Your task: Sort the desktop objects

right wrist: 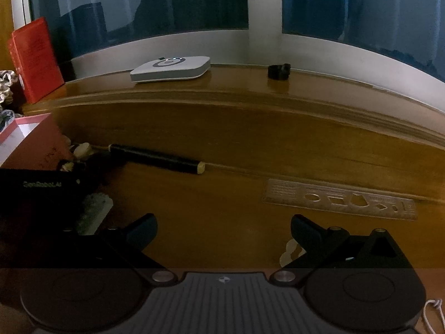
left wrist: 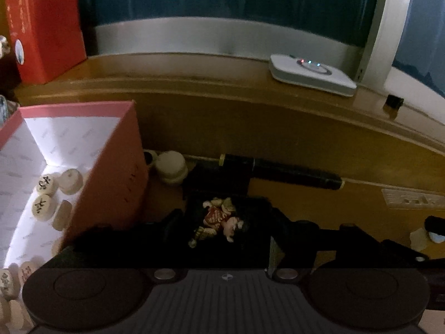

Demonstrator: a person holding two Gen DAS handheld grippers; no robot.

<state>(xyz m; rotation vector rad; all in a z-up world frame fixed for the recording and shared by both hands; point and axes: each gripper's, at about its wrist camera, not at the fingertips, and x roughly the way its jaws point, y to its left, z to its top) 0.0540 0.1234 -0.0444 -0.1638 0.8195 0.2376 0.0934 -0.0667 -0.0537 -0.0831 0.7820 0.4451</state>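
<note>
Little lettering, most of it too dim or blurred to read.

Dark characters are painted on the round game pieces (left wrist: 44, 192) lying in the pink box (left wrist: 111, 172); which characters they are cannot be told. The red box (left wrist: 41, 27) bears rows of pale print and a round sticker, both illegible. Faint pale lettering runs along the dark left gripper body (right wrist: 41, 185) in the right wrist view, not clearly readable. The stencil ruler (right wrist: 339, 200) on the tabletop (right wrist: 222, 144) carries fine print lines and cut-out shapes; the print is too small.
</note>
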